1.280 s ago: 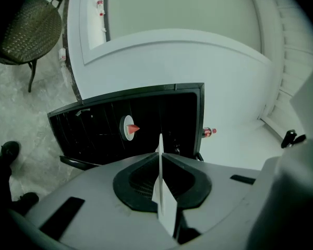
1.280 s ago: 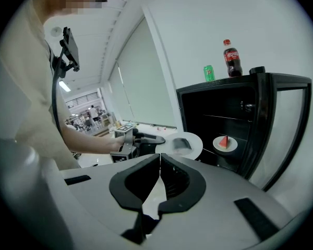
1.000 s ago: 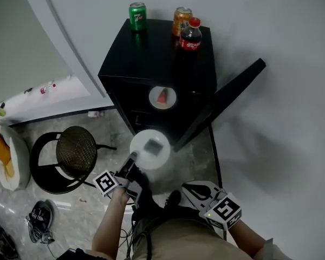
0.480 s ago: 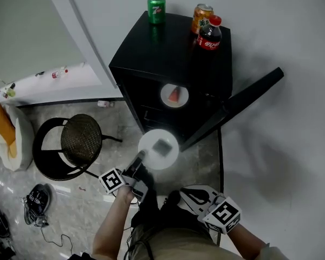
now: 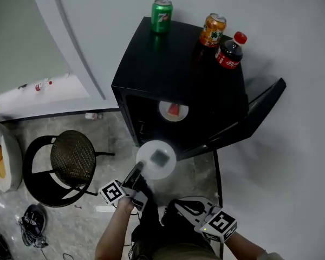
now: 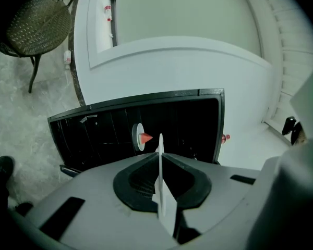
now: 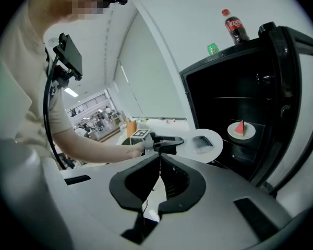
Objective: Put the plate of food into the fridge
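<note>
Two plates show in the head view: the plate of food (image 5: 166, 170), carrying a greyish piece too blurred to name, and a second plate (image 5: 173, 111) with a red wedge already on a shelf inside the fridge (image 5: 151, 64). The left tongs (image 5: 139, 168) pinch the plate of food at its near rim, so it juts out ahead of them, above the floor and just short of the fridge's open front. The fridge door (image 5: 249, 118) stands swung out to the right, and the right tongs (image 5: 185, 207) hang low near the person's body, well behind the plate.

From the left gripper view, the jaws are pressed onto the white rim, seen edge-on between them. The dark opening lies straight beyond along the line they point, so the coming move looks like a push forward.

From the right gripper view, the jaws are pressed together on nothing. The held plate lies ahead and to their right, level, at the mouth of the fridge. The left hand is clearly the nearer one.
</note>
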`<state>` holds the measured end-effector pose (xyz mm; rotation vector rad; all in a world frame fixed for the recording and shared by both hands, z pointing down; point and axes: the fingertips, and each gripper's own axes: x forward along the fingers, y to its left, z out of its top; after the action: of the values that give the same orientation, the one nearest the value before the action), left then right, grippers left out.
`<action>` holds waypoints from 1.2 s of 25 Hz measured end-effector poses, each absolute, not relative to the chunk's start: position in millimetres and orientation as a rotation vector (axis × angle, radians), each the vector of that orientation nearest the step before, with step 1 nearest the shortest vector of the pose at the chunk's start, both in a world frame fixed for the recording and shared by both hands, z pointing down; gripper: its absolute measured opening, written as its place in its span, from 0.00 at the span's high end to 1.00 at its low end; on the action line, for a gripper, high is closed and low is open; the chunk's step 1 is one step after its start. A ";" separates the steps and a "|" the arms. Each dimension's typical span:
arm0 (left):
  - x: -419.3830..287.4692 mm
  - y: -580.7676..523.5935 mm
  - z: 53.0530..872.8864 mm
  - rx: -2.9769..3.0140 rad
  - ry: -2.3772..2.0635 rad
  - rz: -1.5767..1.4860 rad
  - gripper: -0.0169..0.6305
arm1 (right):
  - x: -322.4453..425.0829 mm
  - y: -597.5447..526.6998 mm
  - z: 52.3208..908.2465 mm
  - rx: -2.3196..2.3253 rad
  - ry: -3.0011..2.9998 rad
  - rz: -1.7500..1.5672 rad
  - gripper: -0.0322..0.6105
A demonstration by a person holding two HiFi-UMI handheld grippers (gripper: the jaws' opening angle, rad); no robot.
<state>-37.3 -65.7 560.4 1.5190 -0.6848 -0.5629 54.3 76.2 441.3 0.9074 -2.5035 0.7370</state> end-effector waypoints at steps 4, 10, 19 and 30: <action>-46.9 -84.4 583.4 1.527 -0.674 -0.534 0.95 | 32.3 60.3 451.2 0.932 -2.494 0.744 0.92; -49.6 -106.8 612.8 1.543 -0.680 -0.503 0.95 | 16.0 42.7 462.8 0.939 -2.499 0.766 0.92; -37.9 -110.4 638.9 1.534 -0.723 -0.557 0.95 | 34.6 46.4 494.0 0.849 -2.501 0.826 0.92; -21.1 -114.0 695.1 1.499 -0.784 -0.612 0.95 | 53.8 40.2 536.5 0.770 -2.512 0.831 0.92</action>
<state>-21.1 -114.0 695.1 1.4992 -0.7838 -0.6122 53.8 40.2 536.5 0.7698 -2.5118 0.8311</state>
